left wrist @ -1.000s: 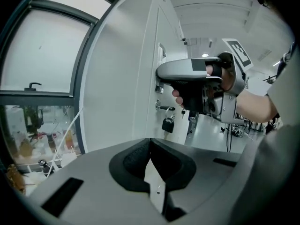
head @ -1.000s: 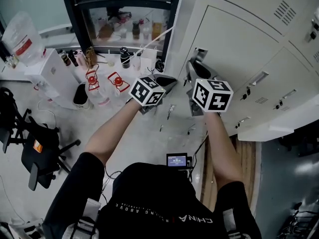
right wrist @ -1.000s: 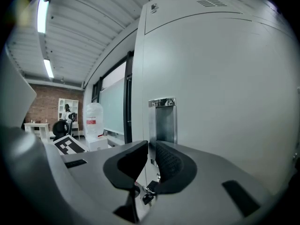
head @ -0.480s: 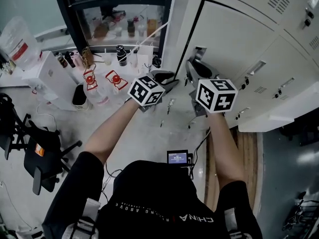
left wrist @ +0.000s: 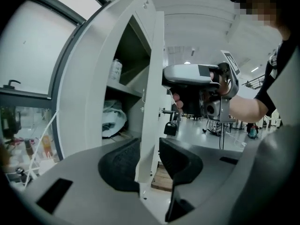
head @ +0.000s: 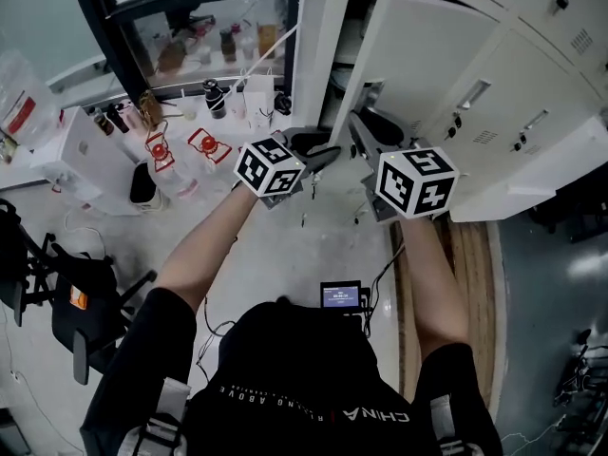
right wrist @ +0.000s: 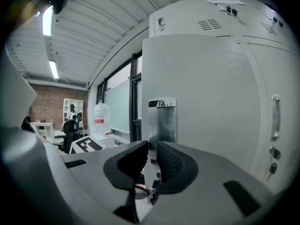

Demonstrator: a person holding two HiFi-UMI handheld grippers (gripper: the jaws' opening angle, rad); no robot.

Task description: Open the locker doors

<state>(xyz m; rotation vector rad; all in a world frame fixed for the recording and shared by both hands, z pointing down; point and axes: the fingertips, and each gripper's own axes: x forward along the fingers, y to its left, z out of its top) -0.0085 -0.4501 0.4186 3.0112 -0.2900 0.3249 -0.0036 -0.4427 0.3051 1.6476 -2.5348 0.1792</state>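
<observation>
Currently pulls the leftmost locker door [head: 418, 60] open: grips its metal handle [right wrist: 161, 118] with the right gripper [right wrist: 151, 159], pads pressed on both sides of it. Straddles the door's free edge with the left gripper [left wrist: 149, 161], jaws apart after just opening, with the thin edge between the pads but not squeezed. Hangs partly swung out from the lockers now, with a shelf [left wrist: 123, 89] and a pale bag [left wrist: 114, 121] showing in the gap behind. Judging by that, calls next for a steady pull on the handle along the hinge's arc until the door stands wide, probably with the left gripper drawn clear of the edge so it cannot snag. Then leaves the neighbouring doors [head: 494, 112], all shut, to be done. Compared with a second ago, shows the door off its frame where it lay flush, and dark interior where none showed.
</observation>
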